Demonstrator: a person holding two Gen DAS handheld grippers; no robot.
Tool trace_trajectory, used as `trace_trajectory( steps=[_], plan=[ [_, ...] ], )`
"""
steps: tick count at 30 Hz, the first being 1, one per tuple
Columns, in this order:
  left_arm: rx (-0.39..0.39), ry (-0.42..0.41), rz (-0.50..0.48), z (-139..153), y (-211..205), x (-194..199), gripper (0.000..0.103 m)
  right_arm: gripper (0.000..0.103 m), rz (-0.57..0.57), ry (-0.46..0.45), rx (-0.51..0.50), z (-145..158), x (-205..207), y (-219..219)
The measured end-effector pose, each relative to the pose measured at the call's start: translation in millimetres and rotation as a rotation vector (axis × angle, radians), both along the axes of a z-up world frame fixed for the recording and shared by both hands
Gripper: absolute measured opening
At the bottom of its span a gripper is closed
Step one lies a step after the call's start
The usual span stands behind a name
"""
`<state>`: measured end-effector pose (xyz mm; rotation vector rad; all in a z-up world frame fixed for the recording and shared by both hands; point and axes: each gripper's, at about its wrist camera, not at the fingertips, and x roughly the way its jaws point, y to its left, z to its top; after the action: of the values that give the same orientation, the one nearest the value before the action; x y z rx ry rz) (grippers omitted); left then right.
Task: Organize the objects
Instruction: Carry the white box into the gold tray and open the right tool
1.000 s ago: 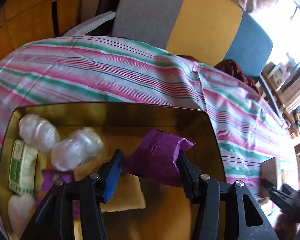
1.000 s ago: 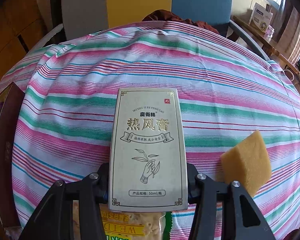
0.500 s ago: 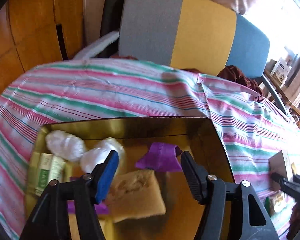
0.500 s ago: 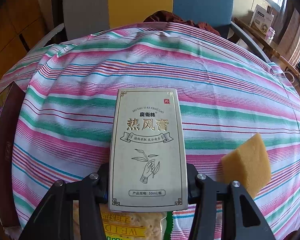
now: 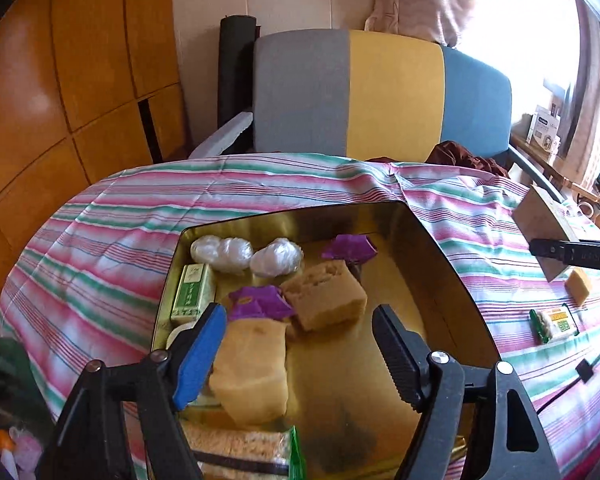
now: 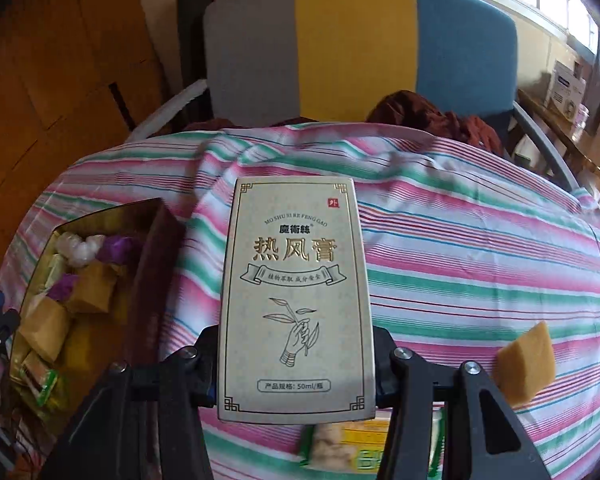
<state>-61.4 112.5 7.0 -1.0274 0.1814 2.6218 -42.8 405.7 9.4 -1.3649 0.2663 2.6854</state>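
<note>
the left gripper (image 5: 300, 344), jaws opening and empty, hangs over the gold metal tray (image 5: 452, 276) near the striped tablecloth's (image 5: 112, 240) left edge; the right gripper (image 6: 296, 364) clamps a pale printed carton (image 6: 296, 300) above the cloth's middle.

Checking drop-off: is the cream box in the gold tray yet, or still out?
Out. The cream box is clamped in the right gripper, held above the striped cloth, to the right of the gold tray.

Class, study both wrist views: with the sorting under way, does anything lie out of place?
Yes. A yellow sponge wedge and a green-edged snack packet lie loose on the striped cloth, outside the gold tray that holds the other items. Nothing looks spilled or damaged.
</note>
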Motion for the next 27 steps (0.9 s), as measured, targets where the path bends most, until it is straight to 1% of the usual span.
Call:
trace_trajectory(
  steps=[6, 11, 14, 18, 20, 23, 25, 27],
  plan=[
    [0.026, -0.007, 0.017, -2, -18, 11, 0.076, 0.052, 0.174, -0.005, 0.02, 15, -20, -85],
    [0.03, 0.011, 0.028, -4, -27, 16, 0.078, 0.052, 0.246, -0.051, 0.047, 11, -40, -130],
    [0.047, 0.005, 0.034, -6, -34, 16, 0.078, 0.052, 0.253, -0.111, 0.068, -4, -53, -144],
    [0.07, -0.004, 0.059, -9, -48, 12, 0.078, 0.052, 0.241, -0.166, 0.103, -20, -68, -148],
    [0.084, -0.013, 0.079, -10, -56, 11, 0.078, 0.052, 0.234, -0.167, 0.141, -22, -72, -153],
    [0.1, -0.02, 0.094, -11, -63, 10, 0.078, 0.052, 0.236, -0.181, 0.14, -22, -77, -159],
    [0.106, -0.021, 0.101, -11, -67, 10, 0.078, 0.052, 0.247, -0.195, 0.157, -24, -78, -166],
    [0.111, -0.022, 0.104, -12, -69, 11, 0.079, 0.052, 0.232, -0.206, 0.188, -27, -81, -170]
  ],
)
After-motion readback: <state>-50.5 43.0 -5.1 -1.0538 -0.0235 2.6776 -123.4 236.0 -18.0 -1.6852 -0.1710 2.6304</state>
